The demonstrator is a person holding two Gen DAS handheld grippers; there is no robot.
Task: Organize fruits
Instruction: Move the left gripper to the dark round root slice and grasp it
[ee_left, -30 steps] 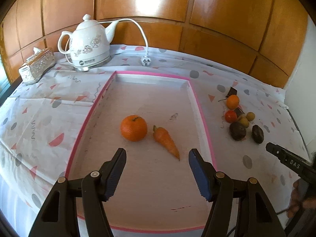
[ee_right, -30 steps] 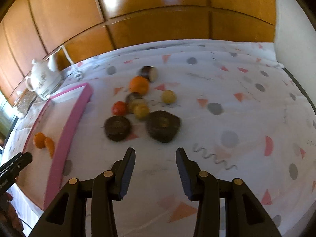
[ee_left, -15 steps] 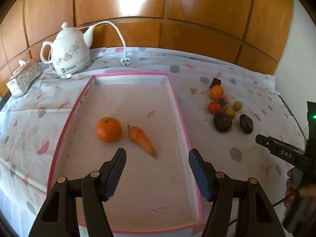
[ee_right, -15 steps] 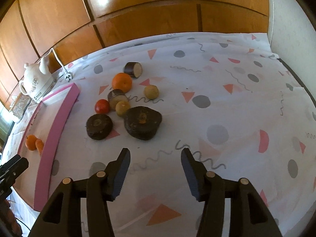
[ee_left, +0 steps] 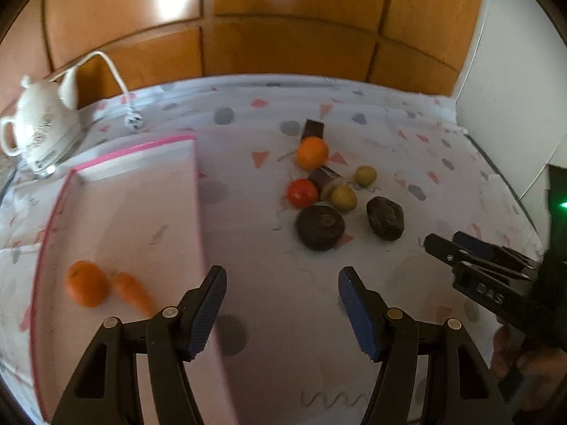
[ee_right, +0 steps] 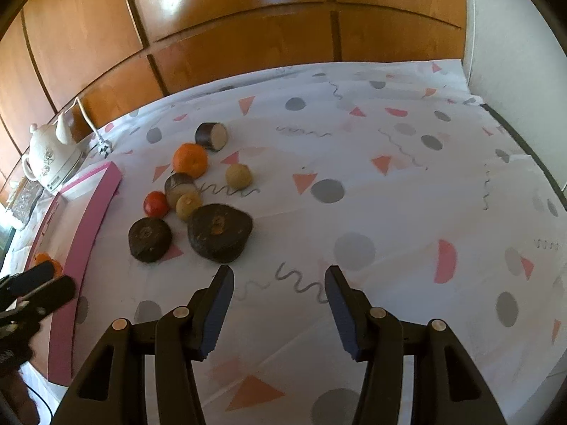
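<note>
Both my grippers are empty, jaws spread wide on each; left gripper (ee_left: 281, 313) hangs over the cloth just right of the pink-rimmed tray (ee_left: 196, 191), right gripper (ee_right: 278, 310) hovers above the patterned tablecloth (ee_right: 389, 184) with nothing between its pads.

Tray already holds an orange (ee_left: 86, 287) and a carrot (ee_left: 132, 292) touching each other, at 9 o'clock in the left view; rest of the produce sits loose in a cluster on the cloth, at 12 to 1 o'clock from the left gripper and 11 o'clock from the right.

Cluster in the right view: second orange (ee_right: 190, 160), red tomato (ee_right: 156, 204), two yellowish round fruits (ee_right: 239, 176) (ee_right: 188, 206), two dark flat lumps (ee_right: 150, 239) (ee_right: 219, 231), two dark cut cylinders (ee_right: 212, 136) (ee_right: 180, 185); cannot tell what the dark pieces are.

Step in hand, I judge: between picks, lining up on the next item; task is early, two in, most still out.

Next move calls for: pick one piece on the cluster edge, probably the nearest dark lump or the tomato; come down with jaws straddling it; neighbours touch, so approach from the open side to avoid rolling the round ones; then carry toward 9 o'clock over the tray rim.

Teapot (ee_right: 49, 163) at 10 o'clock, well apart; ignore.
</note>
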